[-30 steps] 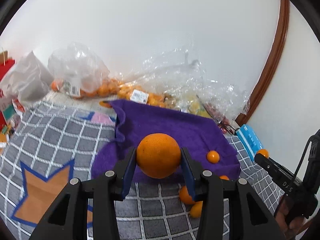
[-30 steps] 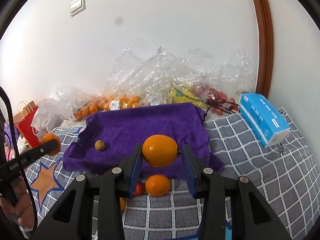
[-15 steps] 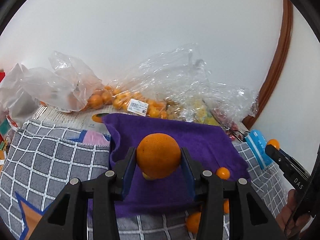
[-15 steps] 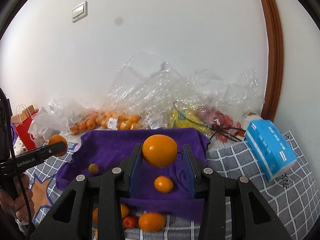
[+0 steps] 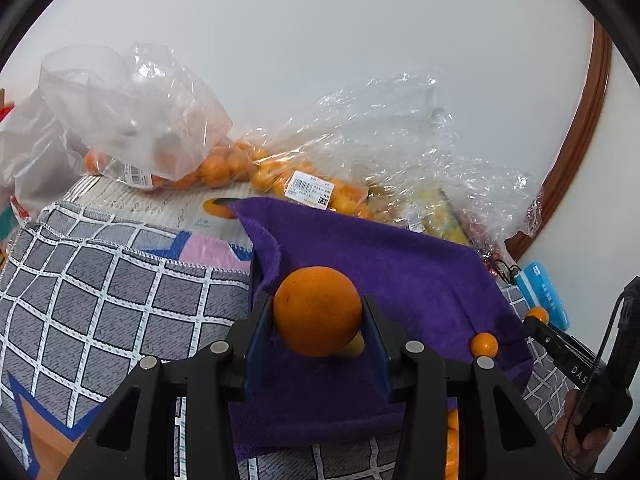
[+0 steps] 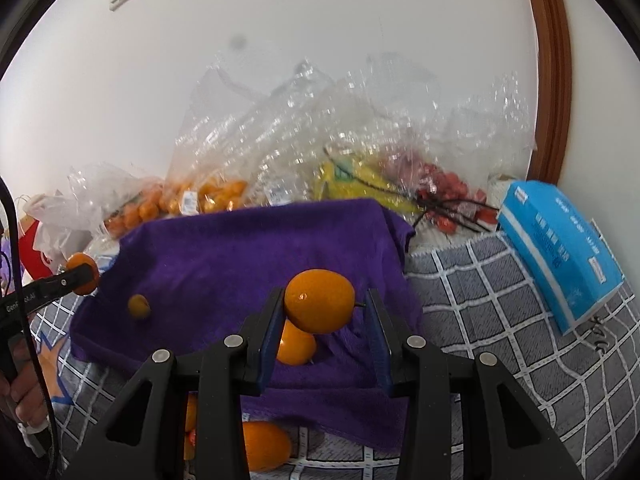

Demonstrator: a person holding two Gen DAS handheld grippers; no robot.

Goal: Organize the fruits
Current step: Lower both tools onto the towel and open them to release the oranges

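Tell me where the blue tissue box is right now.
The blue tissue box lies at the right of the right wrist view, on the grey checked blanket near the brown door frame, off the purple towel; the left wrist view shows it far right.

Right gripper (image 5: 560, 350) body is showing white letters "DAS", rest cut off. Left gripper (image 6: 48, 292) finger is showing partial white print, roughly "GenRobot.AI", partly hidden. White price sticker (image 5: 311, 193) on the bagged oranges is carrying a barcode and small print, unreadable. Blue tissue box (image 6: 560, 248) is showing white print, too blurred to read.
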